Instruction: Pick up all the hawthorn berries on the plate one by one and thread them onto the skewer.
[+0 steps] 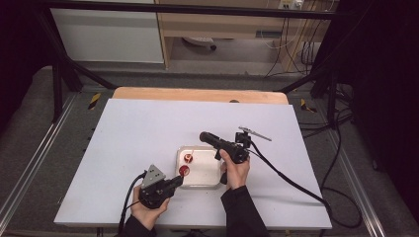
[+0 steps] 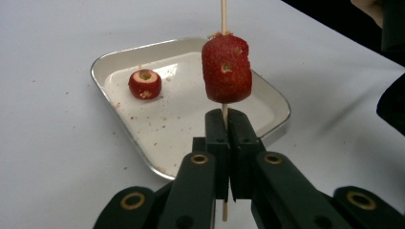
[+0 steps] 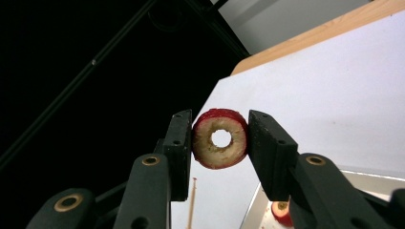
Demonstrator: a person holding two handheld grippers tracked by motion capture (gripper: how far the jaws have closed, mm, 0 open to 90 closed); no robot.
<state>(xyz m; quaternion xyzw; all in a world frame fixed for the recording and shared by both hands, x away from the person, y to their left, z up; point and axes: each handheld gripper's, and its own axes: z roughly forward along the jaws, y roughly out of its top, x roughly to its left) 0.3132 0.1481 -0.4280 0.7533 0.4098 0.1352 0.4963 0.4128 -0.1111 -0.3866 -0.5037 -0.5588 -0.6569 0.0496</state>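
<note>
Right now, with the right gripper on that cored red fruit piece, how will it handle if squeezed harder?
The fruit ring is hollow through the middle, so it probably crushes or splits under more squeeze. Its cut face looks moist and crumbly, and crumbs dot the tray, so it likely sheds and may slip. The right gripper holds it by the rounded skin, so it could twist.

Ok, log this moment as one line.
left gripper: shut on skewer, fruit threaded | right gripper: shut on cored fruit, raised | tray: one fruit piece left
</note>
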